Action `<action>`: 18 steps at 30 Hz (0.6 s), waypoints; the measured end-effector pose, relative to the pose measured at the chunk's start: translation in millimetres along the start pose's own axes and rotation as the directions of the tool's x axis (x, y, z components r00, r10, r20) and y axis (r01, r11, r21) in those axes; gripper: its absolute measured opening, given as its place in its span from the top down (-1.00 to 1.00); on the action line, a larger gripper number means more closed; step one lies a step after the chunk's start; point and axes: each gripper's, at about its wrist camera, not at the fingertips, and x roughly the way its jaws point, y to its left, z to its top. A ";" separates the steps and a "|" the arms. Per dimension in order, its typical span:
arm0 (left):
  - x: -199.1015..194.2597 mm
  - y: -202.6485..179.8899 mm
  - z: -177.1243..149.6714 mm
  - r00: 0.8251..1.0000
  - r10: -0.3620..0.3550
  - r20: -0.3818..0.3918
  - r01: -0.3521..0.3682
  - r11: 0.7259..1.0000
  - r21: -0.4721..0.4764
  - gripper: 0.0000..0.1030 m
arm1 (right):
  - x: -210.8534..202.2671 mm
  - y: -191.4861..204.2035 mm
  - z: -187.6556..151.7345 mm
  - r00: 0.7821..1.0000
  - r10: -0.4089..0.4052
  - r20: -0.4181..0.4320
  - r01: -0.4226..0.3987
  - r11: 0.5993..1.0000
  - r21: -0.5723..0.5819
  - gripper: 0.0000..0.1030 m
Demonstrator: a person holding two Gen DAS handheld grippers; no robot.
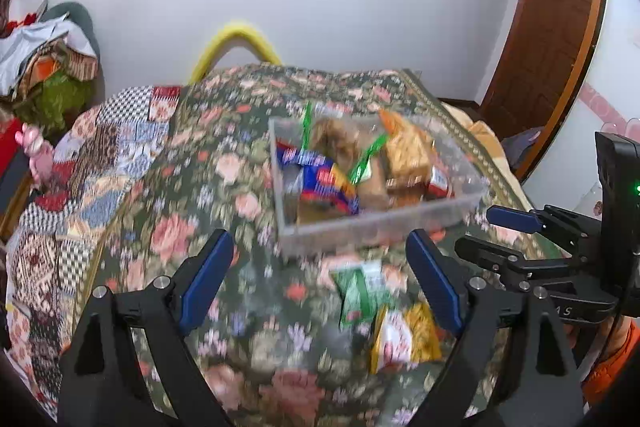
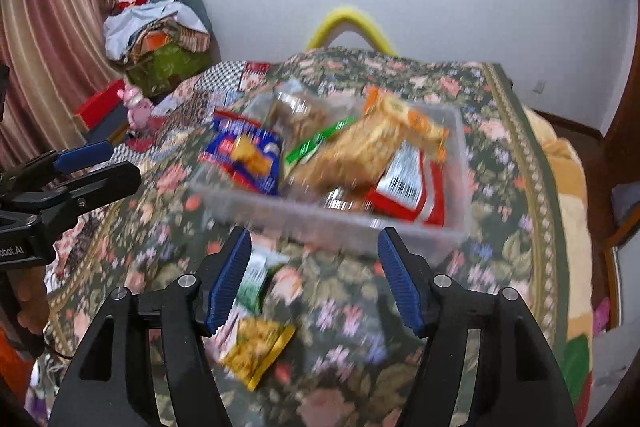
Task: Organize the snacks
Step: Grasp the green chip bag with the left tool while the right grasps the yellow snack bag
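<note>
On the floral bedspread (image 1: 248, 203), both the left gripper (image 1: 320, 283) and right gripper (image 2: 314, 279) hang released, empty, near the snack bin (image 2: 320, 223).

A bin (image 1: 384, 227) sits on the bed (image 1: 224, 211) at centre frame, with snack packets (image 1: 328, 183) inside. Two loose packets (image 1: 362, 293) (image 1: 404, 335) lie on the bed just below it, one beneath the other.

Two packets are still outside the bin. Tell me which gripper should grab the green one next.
Left, probably. The green packet lies on the bedspread between the left gripper's open fingers, just before the clear bin. For the right gripper, also open and empty, it sits off behind its left finger.
</note>
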 end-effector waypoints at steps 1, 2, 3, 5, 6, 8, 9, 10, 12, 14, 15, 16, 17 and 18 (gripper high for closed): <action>0.6 1.5 -6.5 1.000 0.005 -0.011 -0.005 1.000 -0.001 -0.72 | 1.9 2.1 -4.9 1.000 0.001 -0.010 -0.001 1.000 0.003 -0.23; 0.7 2.8 -12.1 1.000 0.009 -0.018 -0.009 1.000 0.000 -0.72 | 5.4 4.5 -10.1 1.000 0.004 -0.024 -0.004 1.000 0.007 -0.25; 1.3 4.2 -18.6 0.999 0.016 -0.028 -0.016 1.000 0.000 -0.72 | 8.7 7.4 -15.8 0.999 0.009 -0.039 -0.009 1.000 0.011 -0.27; 3.4 6.7 -30.1 0.999 0.023 -0.048 -0.023 1.000 -0.003 -0.72 | 17.2 15.6 -26.2 0.997 0.017 -0.072 -0.016 1.000 0.011 -0.27; 5.4 8.4 -36.5 0.998 0.028 -0.059 -0.029 1.000 -0.006 -0.72 | 21.0 19.2 -30.3 0.996 0.023 -0.087 -0.022 1.000 0.011 -0.27; 7.9 12.3 -47.2 0.997 0.033 -0.076 -0.034 0.999 -0.011 -0.72 | 29.7 27.3 -36.3 0.993 0.038 -0.115 -0.037 0.999 0.011 -0.29; 9.0 14.0 -52.0 0.996 0.034 -0.085 -0.036 0.999 -0.015 -0.72 | 34.2 31.9 -38.7 0.991 0.043 -0.126 -0.043 0.999 0.009 -0.35; 10.1 15.9 -56.7 0.995 0.036 -0.093 -0.038 0.999 -0.020 -0.72 | 36.6 35.6 -40.1 0.990 0.045 -0.130 -0.044 0.999 0.007 -0.39; 12.2 20.9 -64.7 0.993 0.043 -0.106 -0.046 0.998 -0.034 -0.72 | 42.3 43.6 -43.3 0.990 0.047 -0.136 -0.046 0.999 0.006 -0.54; 13.8 24.6 -71.0 0.992 0.040 -0.119 -0.046 0.998 -0.048 -0.72 | 49.1 50.0 -44.5 0.987 0.052 -0.149 -0.053 0.999 -0.002 -0.59; 15.2 26.3 -73.2 0.991 0.039 -0.126 -0.046 0.997 -0.054 -0.72 | 52.3 52.7 -46.0 0.986 0.046 -0.157 -0.048 0.999 -0.009 -0.59; 17.0 28.0 -75.5 0.990 0.038 -0.133 -0.047 0.997 -0.060 -0.72 | 56.3 54.8 -47.1 0.985 0.037 -0.170 -0.040 0.999 -0.019 -0.59; 18.7 28.9 -76.6 0.990 0.038 -0.138 -0.047 0.997 -0.063 -0.72 | 59.0 55.7 -48.8 0.984 0.027 -0.178 -0.032 0.999 -0.029 -0.59; 20.2 29.5 -78.0 0.989 0.038 -0.143 -0.047 0.997 -0.066 -0.72 | 59.8 55.2 -50.6 0.984 0.018 -0.179 -0.024 0.999 -0.033 -0.59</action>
